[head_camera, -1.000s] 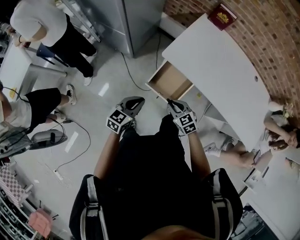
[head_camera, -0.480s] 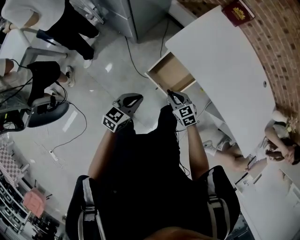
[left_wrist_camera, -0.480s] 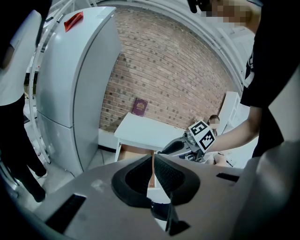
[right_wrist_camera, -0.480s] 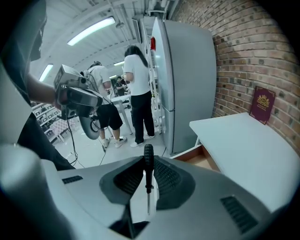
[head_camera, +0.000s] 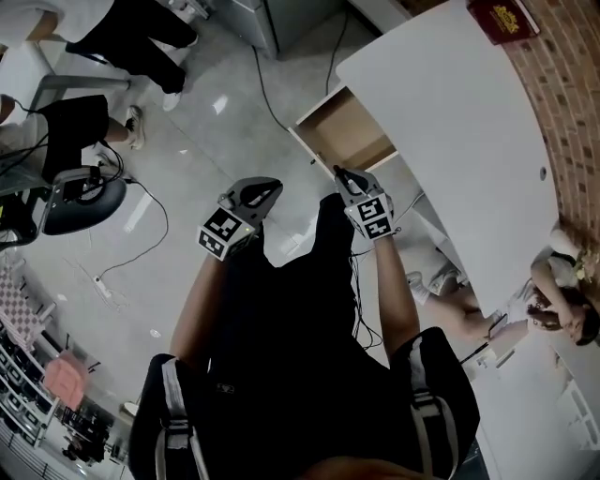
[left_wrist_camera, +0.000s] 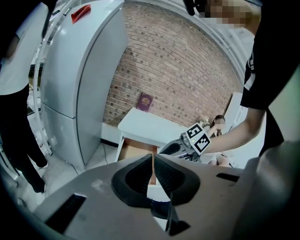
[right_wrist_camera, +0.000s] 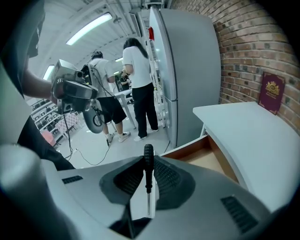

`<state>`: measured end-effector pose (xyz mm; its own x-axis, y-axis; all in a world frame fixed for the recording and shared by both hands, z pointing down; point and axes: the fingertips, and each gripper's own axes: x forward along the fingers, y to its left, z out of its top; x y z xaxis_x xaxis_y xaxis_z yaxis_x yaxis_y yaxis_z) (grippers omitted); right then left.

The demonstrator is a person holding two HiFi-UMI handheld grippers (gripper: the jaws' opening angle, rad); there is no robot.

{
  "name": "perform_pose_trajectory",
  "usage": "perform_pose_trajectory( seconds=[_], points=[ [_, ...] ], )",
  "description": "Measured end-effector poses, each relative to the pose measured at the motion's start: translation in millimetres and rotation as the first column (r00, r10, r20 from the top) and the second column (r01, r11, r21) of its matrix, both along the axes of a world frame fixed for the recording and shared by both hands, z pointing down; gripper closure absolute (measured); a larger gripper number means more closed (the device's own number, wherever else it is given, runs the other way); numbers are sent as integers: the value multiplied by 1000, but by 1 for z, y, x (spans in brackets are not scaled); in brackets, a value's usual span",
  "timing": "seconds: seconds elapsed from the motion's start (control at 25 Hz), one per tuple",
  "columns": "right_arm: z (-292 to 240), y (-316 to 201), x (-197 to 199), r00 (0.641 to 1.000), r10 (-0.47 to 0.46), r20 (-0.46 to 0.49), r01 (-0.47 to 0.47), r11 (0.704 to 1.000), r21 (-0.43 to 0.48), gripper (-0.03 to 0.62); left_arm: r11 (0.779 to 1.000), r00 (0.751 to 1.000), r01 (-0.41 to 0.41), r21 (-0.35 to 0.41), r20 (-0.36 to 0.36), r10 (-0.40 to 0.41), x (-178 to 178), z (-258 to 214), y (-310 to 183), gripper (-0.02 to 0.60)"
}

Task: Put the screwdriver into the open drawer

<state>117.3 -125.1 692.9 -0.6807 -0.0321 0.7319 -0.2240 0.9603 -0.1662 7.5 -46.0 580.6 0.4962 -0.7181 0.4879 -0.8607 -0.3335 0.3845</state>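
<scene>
My right gripper (right_wrist_camera: 148, 180) is shut on a screwdriver (right_wrist_camera: 148, 165), whose black ribbed handle points forward out of the jaws and whose thin shaft runs back between the pads. In the head view the right gripper (head_camera: 341, 176) hangs just short of the open wooden drawer (head_camera: 349, 134), which is pulled out from under the white table (head_camera: 450, 112). The drawer (right_wrist_camera: 206, 158) lies ahead and to the right of the handle. My left gripper (head_camera: 266, 190) hovers over the floor left of the drawer. Its jaws (left_wrist_camera: 153, 159) are shut with nothing between them.
A dark red book (head_camera: 506, 17) lies on the table's far corner by the brick wall. A grey fridge (right_wrist_camera: 187, 70) stands left of the drawer. People (right_wrist_camera: 138, 89) stand beyond it. A cable (head_camera: 267, 103) crosses the floor, and a seated person (head_camera: 558, 291) is at the right.
The head view has swung, so the drawer and table sit higher in the picture and the people at the left have slid toward the edge. Both grippers keep their pose and grip.
</scene>
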Motion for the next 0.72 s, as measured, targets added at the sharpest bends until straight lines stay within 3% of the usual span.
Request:
perform_pose_trajectory(
  seconds=[0.72],
  points=[
    [118,-28,-8,992,-58,-114,53,997,-49,471,998,996,64,-30,-53,-65,2,41,-9,557]
  ],
)
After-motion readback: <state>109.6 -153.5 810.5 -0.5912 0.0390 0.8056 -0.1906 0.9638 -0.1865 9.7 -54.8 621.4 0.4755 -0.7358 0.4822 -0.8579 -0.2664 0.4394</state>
